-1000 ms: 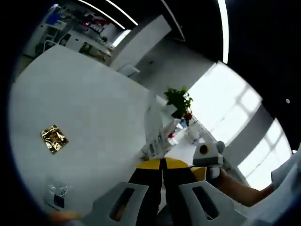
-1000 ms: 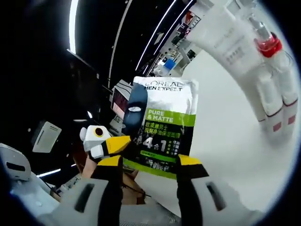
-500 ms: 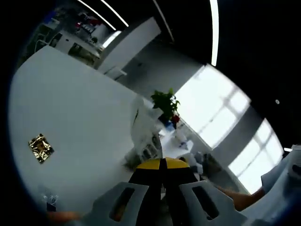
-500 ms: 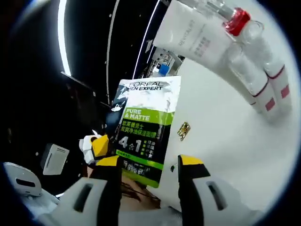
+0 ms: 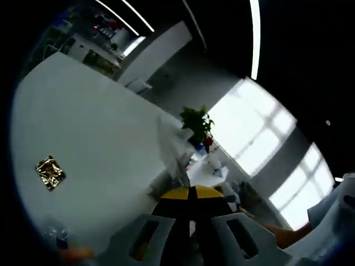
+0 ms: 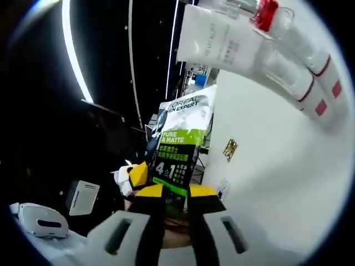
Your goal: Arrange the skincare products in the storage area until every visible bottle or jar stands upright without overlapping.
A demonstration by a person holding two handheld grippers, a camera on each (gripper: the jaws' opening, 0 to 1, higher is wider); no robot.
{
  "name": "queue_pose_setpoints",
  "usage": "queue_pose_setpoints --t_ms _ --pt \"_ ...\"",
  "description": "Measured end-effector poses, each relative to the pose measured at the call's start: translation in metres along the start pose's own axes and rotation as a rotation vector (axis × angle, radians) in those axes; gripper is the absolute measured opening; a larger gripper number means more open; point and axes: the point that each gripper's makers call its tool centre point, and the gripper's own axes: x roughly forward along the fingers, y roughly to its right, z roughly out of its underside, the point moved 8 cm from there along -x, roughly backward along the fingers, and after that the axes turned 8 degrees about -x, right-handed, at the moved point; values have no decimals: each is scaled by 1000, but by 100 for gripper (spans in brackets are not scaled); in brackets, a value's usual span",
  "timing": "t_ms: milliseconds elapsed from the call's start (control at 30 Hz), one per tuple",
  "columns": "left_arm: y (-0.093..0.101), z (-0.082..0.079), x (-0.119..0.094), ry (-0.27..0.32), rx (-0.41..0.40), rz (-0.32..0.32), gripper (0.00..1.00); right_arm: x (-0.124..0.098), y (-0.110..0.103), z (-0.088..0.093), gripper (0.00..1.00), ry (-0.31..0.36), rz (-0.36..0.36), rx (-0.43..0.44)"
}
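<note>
While your right gripper (image 6: 169, 191) is clamped on the bottom edge of the sachet (image 6: 178, 152), that green-and-black L'Oreal Men Expert pack stands straight up out of the jaws, held in the air at the edge of the white table (image 6: 272, 166). Going by the sachet as the landmark: your left gripper (image 6: 131, 176) peeks out from just behind its lower left side, yellow tip showing, and I can't tell from that view alone whether it touches the pack. Past the sachet, out on the table, a small gold packet (image 6: 230, 149) lies flat. Further beyond the sachet, a white tube (image 6: 219, 39) and two clear bottles (image 6: 302, 66) with pink bands lie on their sides close together, one with a red cap (image 6: 266, 12).

In the left gripper view, your left gripper (image 5: 190, 195) has its yellow tips pressed together, and a thin pale edge (image 5: 172, 149) rises from between them, which looks like the sachet seen edge-on, but it's blurred. The gold packet (image 5: 50, 172) lies well off to one side of it on the table (image 5: 94, 127). Behind it there's a green plant (image 5: 195, 119) in front of the bright windows (image 5: 255, 138).
</note>
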Motion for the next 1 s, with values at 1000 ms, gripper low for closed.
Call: queue_pose_setpoints --t_ms 1000 --pt "-21 28 -7 -108 -31 -23 18 -8 -1 -15 1 -115 26 -177"
